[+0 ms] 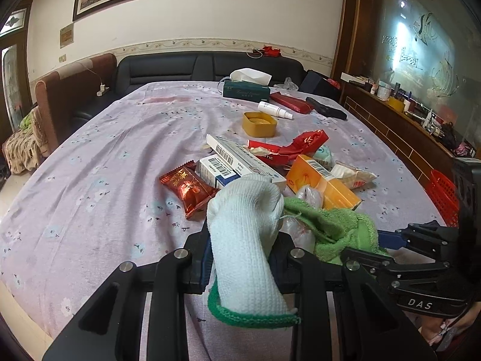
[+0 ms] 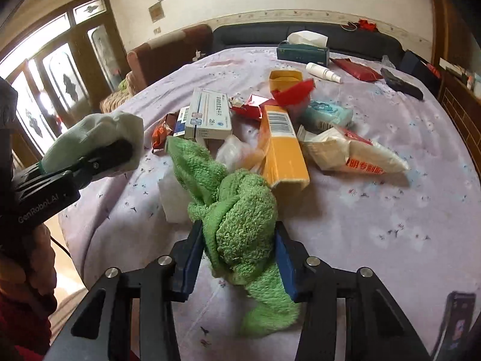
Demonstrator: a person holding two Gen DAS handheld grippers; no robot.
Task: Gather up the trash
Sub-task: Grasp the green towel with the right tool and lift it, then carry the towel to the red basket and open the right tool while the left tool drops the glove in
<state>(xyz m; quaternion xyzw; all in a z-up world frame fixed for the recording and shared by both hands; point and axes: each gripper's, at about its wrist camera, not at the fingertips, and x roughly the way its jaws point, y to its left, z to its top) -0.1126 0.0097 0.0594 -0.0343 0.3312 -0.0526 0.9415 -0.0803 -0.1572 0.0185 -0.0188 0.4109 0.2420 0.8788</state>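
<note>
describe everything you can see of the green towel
The green towel is a fluffy terry cloth, bunched and twisted into a lump. It lies on the purple flowered bedspread just in front of the pile of boxes and wrappers. The right gripper has its blue pads on both sides of the bunched middle, pressing it. One end trails up toward the white box, the other toward the camera. The orange box lies just behind it.

Green towel [image 2: 240,228]: rough, fluffy terry cloth. White glove [image 1: 246,240]: matt ribbed knit. Red wrapper [image 1: 189,189]: glossy foil. Orange box [image 2: 284,147]: smooth card. Bench [image 1: 99,162] cover: matt printed cloth.
</note>
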